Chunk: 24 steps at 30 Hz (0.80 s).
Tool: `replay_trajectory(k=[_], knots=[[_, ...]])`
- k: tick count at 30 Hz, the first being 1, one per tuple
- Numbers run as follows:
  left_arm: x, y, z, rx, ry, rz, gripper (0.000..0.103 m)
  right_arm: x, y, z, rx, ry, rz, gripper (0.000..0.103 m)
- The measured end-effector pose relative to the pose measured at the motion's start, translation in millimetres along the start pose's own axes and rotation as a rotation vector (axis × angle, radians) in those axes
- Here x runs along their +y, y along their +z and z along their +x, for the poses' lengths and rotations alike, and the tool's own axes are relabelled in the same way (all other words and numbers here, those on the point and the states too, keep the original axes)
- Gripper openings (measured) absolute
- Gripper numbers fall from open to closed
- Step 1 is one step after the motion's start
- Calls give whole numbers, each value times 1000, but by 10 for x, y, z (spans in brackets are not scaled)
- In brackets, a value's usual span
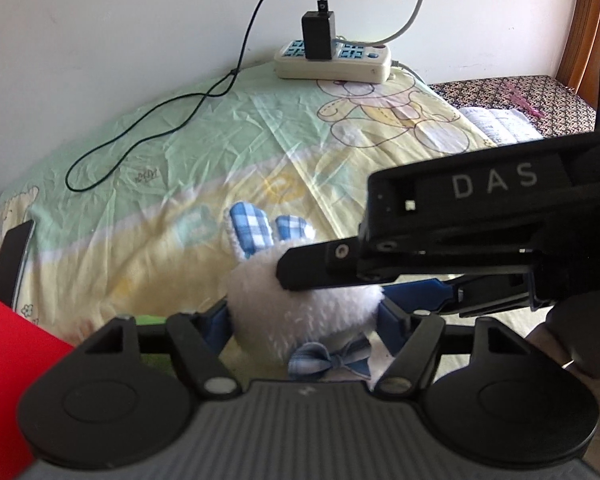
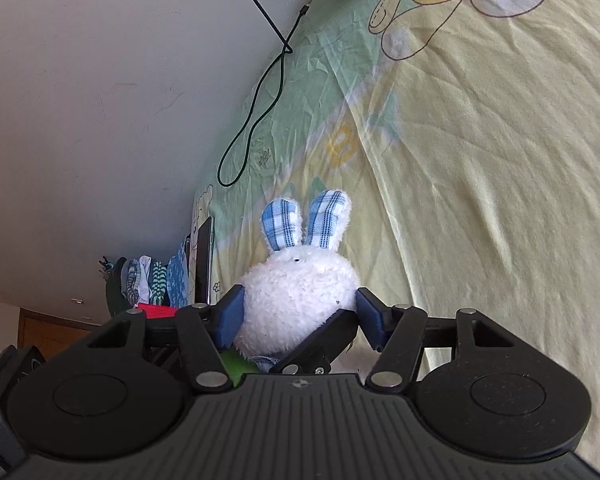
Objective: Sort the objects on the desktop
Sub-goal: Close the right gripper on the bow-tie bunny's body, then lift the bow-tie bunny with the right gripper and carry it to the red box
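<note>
A white plush bunny (image 1: 300, 300) with blue plaid ears and a blue plaid bow sits on the cartoon bedsheet. My left gripper (image 1: 306, 322) has its blue pads on both sides of the bunny's body, shut on it. My right gripper (image 2: 300, 312) also holds the bunny (image 2: 296, 300) between its blue pads. In the left wrist view the right gripper's black body marked DAS (image 1: 480, 232) reaches in from the right, with one finger lying across the bunny's top.
A white power strip (image 1: 334, 60) with a black charger plugged in stands at the back by the wall. A black cable (image 1: 172, 120) loops over the sheet. A dark phone or tablet (image 1: 10, 264) lies at the left edge. A red object (image 1: 8, 376) is at lower left. An open book (image 1: 500, 124) lies at right.
</note>
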State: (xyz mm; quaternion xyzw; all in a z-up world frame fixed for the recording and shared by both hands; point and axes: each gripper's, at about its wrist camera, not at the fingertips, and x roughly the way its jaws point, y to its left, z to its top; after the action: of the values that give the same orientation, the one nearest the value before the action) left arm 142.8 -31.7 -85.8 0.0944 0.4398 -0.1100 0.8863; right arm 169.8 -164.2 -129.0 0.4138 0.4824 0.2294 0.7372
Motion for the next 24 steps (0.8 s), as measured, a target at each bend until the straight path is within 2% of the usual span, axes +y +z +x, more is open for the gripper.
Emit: replay_trajectory(k=[9, 15, 24], knots=[[-298, -226, -461, -13, -75, 20, 72, 84, -411, -516, -18, -39, -63, 62], [-412, -575, -635, 45, -137, 9, 72, 1, -852, -671, 10, -81, -45, 62], [-407, -1126, -821, 135, -190, 33, 74, -12, -1418, -640, 80, -124, -46, 62]])
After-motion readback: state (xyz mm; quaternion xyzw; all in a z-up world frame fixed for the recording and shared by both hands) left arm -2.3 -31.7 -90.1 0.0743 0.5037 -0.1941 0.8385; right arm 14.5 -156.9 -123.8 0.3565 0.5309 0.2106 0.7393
